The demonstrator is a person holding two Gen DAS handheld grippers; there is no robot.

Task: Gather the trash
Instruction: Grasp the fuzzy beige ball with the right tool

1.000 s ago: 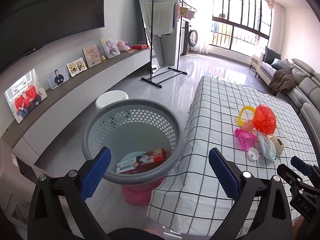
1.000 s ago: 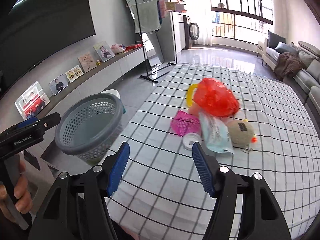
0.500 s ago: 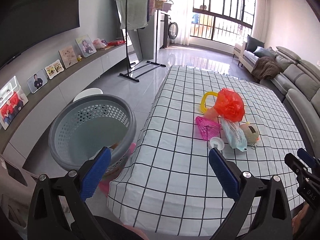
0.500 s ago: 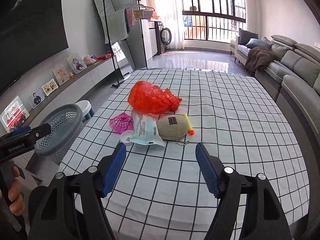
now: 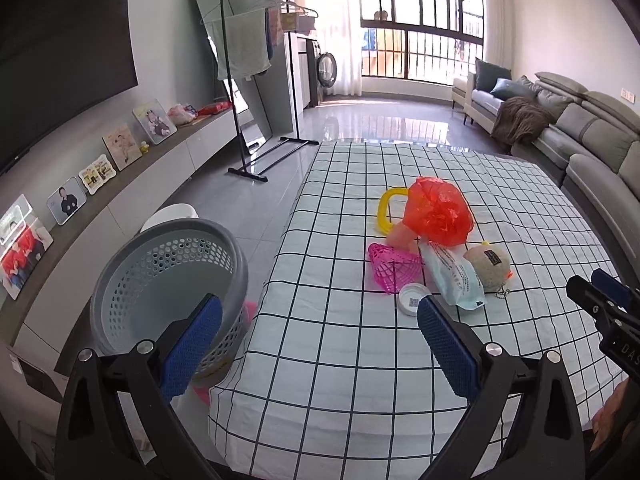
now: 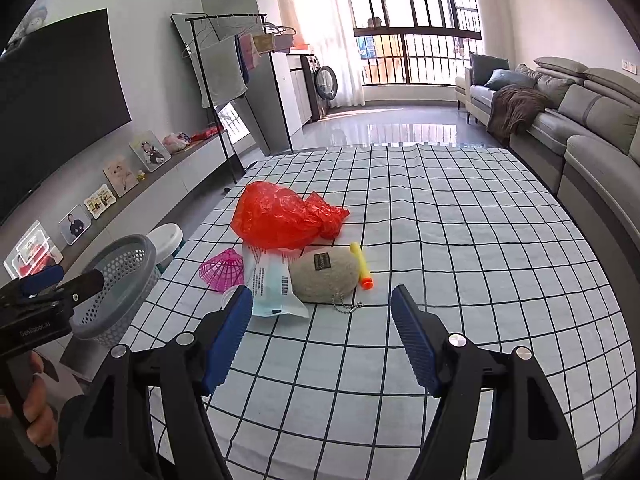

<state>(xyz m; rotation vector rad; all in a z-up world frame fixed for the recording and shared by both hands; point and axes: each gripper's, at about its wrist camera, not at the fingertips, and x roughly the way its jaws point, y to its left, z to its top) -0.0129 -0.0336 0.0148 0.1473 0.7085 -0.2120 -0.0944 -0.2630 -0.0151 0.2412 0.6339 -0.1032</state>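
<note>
Where it rests, yellow marker (image 6: 361, 266) lengthwise, orange tip toward camera

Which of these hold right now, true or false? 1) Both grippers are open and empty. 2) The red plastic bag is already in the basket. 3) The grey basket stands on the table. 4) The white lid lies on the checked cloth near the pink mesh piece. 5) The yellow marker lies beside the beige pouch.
1) True: the left gripper and the right gripper are both open and hold nothing.
2) False: the red plastic bag lies on the table.
3) False: the grey basket stands off the table's left edge.
4) True: the white lid lies next to the pink mesh piece.
5) True: the yellow marker lies against the beige pouch.
</note>
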